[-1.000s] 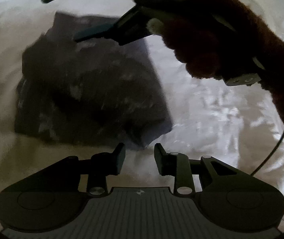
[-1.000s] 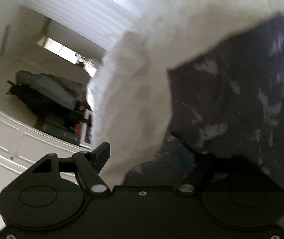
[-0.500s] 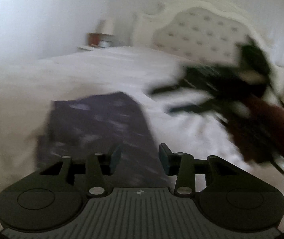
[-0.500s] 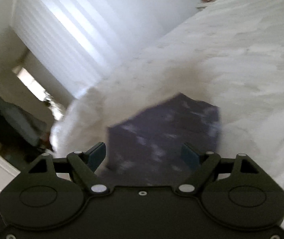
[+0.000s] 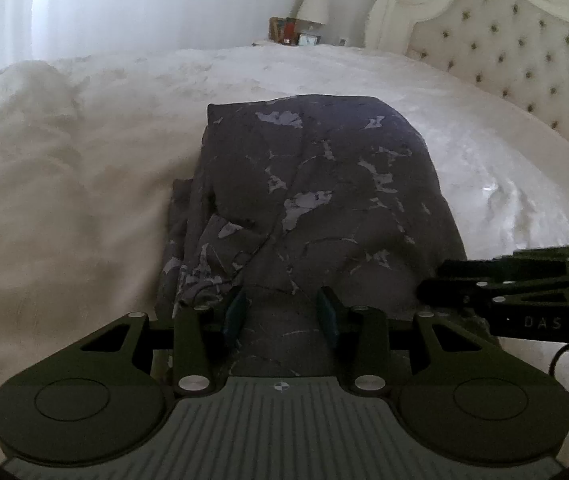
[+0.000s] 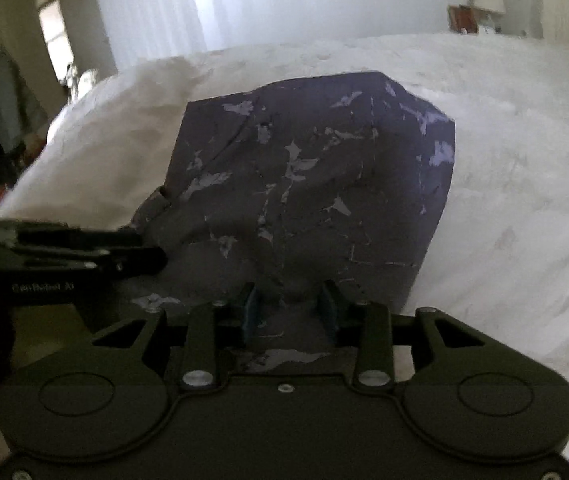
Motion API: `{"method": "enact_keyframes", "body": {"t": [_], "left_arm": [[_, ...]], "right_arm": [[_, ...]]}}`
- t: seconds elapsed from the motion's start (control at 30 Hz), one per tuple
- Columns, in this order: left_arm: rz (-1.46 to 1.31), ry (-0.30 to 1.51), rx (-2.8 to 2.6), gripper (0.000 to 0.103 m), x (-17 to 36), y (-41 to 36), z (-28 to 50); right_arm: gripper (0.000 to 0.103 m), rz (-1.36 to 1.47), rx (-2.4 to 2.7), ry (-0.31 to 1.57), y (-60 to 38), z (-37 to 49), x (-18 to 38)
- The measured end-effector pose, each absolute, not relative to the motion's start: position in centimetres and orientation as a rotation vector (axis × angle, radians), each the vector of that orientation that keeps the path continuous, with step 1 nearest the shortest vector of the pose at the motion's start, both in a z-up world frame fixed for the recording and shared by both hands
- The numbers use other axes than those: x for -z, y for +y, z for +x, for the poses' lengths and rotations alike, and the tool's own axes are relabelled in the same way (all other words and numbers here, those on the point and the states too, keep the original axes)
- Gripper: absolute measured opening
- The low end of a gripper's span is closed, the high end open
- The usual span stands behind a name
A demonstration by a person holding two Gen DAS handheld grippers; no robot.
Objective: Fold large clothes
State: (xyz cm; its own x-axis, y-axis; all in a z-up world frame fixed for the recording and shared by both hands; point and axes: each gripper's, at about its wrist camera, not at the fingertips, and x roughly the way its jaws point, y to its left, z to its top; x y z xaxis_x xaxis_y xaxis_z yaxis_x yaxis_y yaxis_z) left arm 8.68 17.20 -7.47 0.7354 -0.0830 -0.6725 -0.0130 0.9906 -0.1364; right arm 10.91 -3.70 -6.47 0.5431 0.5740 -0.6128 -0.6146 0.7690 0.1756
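Your left gripper (image 5: 280, 312) has its jaws partly spread over the near end of the folded dark garment (image 5: 316, 200); the cloth lies between and under the fingertips, and you cannot tell whether the pads press on it. Your right gripper (image 6: 289, 307) has just been closing, with the same cloth between its fingertips, and again the pinch cannot be judged. The two grippers sit side by side at that near end, the right one just beside the garment's near right corner in the left wrist view.

The garment lies on the white bed (image 5: 84, 200), its long axis running from you toward the far edge of the bed. Bare bedding opens well to both sides. The tufted headboard (image 5: 516, 52) bounds the bed's right edge; the left edge drops off past a rumpled hump of bedding (image 6: 124, 128). A nightstand with a lamp (image 5: 313, 6) stands beyond the far edge.
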Motion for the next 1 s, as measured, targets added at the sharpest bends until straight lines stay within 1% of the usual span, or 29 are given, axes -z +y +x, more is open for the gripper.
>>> {"method": "enact_keyframes", "body": {"t": [0.13, 0.17, 0.3, 0.33, 0.43, 0.5, 0.63, 0.73, 0.83, 0.9, 0.93, 0.97, 1.0], "left_arm": [[-0.157, 0.753, 0.043, 0.04, 7.6, 18.2, 9.1], [-0.165, 0.753, 0.043, 0.04, 7.6, 18.3, 9.0], [-0.194, 0.755, 0.046, 0.04, 7.8, 18.6, 9.0], [-0.192, 0.754, 0.046, 0.04, 7.9, 18.5, 9.0], [-0.189, 0.753, 0.045, 0.04, 7.9, 18.4, 9.0], [-0.196, 0.753, 0.046, 0.04, 7.9, 18.4, 9.0], [-0.2, 0.752, 0.047, 0.04, 7.9, 18.4, 8.9], [-0.199, 0.752, 0.044, 0.039, 7.9, 18.4, 9.0], [-0.192, 0.749, 0.042, 0.039, 7.9, 18.3, 8.9], [-0.188, 0.745, 0.042, 0.038, 7.7, 18.2, 8.9], [-0.188, 0.741, 0.042, 0.038, 7.6, 18.2, 8.8], [-0.188, 0.736, 0.044, 0.04, 7.5, 18.2, 8.7], [-0.189, 0.73, 0.051, 0.041, 7.3, 18.2, 8.6]], "right_arm": [[0.047, -0.082, -0.748, 0.711, -4.2, 10.7, 5.7], [0.046, -0.086, -0.762, 0.712, -4.3, 11.1, 5.1], [0.045, -0.014, -0.689, 0.597, -6.3, 12.4, 2.2], [0.048, -0.005, -0.666, 0.58, -6.4, 13.2, 1.8], [0.048, 0.03, -0.634, 0.565, -5.8, 16.4, 1.1], [0.048, 0.015, -0.607, 0.588, -4.5, 18.5, 1.6], [0.05, -0.016, -0.578, 0.688, -1.9, 20.8, 4.7], [0.051, -0.039, -0.558, 0.695, -1.0, 20.6, 5.7], [0.051, -0.066, -0.561, 0.689, -1.0, 20.3, 5.5], [0.054, -0.048, -0.578, 0.683, -1.5, 20.3, 5.4], [0.061, -0.027, -0.591, 0.679, -1.9, 20.4, 5.4], [0.072, 0.002, -0.608, 0.676, -2.4, 20.3, 5.3], [0.078, 0.033, -0.623, 0.677, -2.7, 20.1, 5.1]]}}
